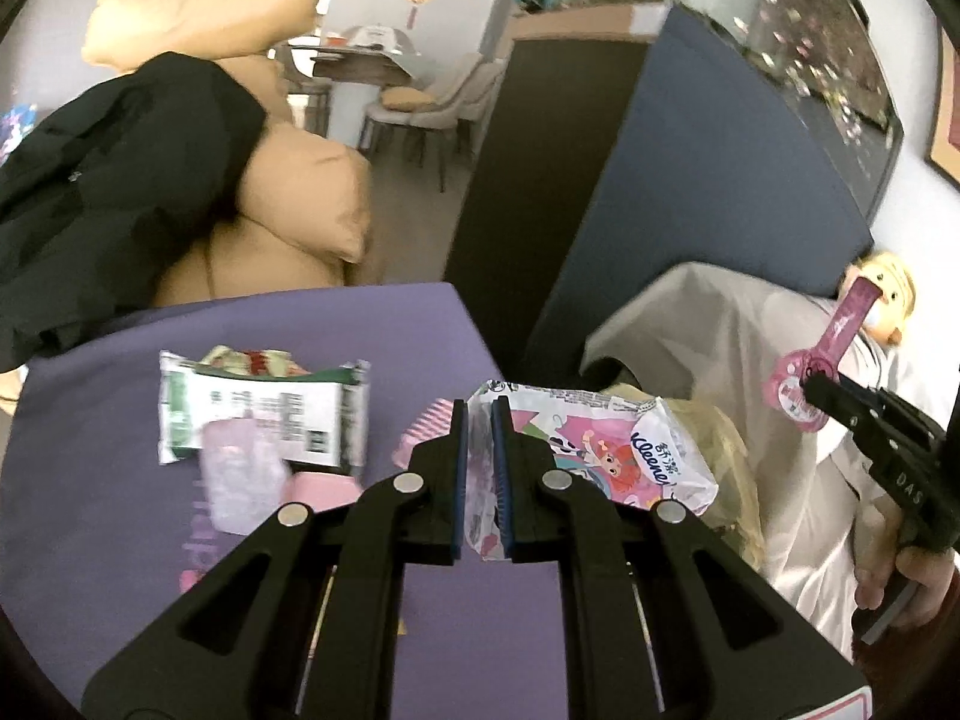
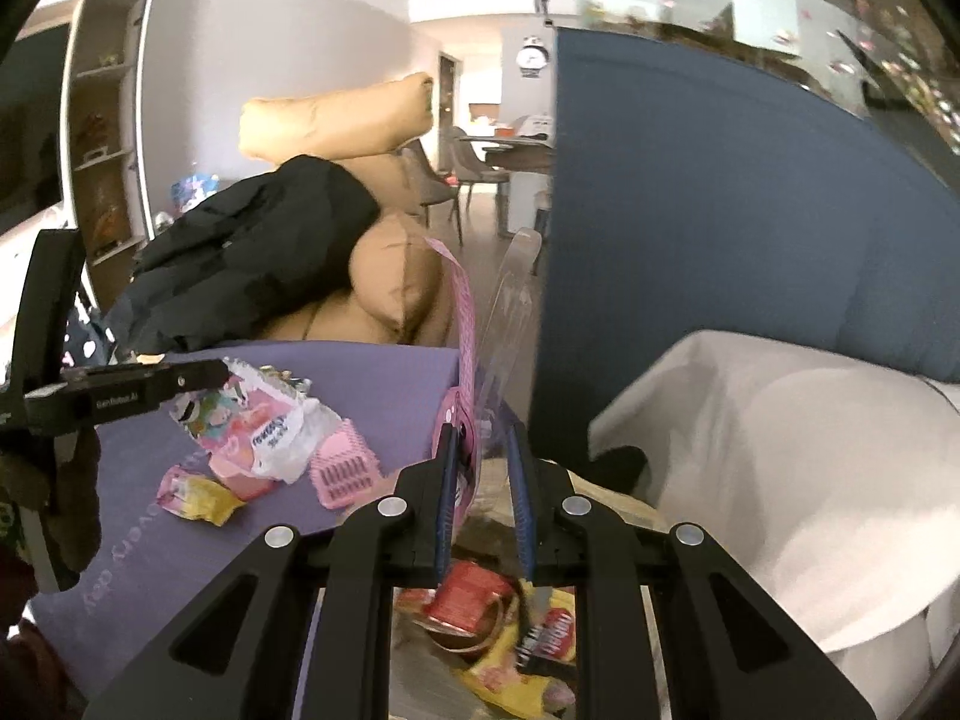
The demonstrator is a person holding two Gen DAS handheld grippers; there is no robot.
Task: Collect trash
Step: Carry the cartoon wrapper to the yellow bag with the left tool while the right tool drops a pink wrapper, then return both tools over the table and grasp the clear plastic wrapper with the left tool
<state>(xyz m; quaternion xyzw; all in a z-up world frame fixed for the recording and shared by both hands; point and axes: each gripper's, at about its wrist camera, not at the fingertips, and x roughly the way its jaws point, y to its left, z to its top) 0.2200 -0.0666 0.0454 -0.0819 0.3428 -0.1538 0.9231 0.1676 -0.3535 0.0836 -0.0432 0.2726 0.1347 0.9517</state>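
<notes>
Over the purple table, both wrist views:
Left gripper: my jaws are pinched on the edge of the Kleenex wrapper, a thin crinkled plastic film, white with pink cartoon print.
Right gripper: jaws closed down on the pink blister pack, held edge-on. It has a flat pink card and a clear, stiff plastic shell rising toward 12 o'clock. In the left view it shows as a round pink end with a long tab.
Table: soft purple cloth, matte, with faint pink lettering.
Green-white wrapper: glossy foil-like sachet, rectangular with crimped ends, at 10 o'clock of my left gripper.
Pink comb piece: ribbed, toothed plastic, lying flat just beside the Kleenex wrapper at its 4 o'clock in the right view.
Yellow-pink wrapper: crumpled, at 9 o'clock of the comb piece.
Trash bag: open below the right gripper at 6 o'clock, holding red and yellow packets, partly blurred.
Surroundings: tan cushions with a black jacket at 11 o'clock, a blue panel at 1 o'clock, and a white draped cloth at 3 o'clock.
</notes>
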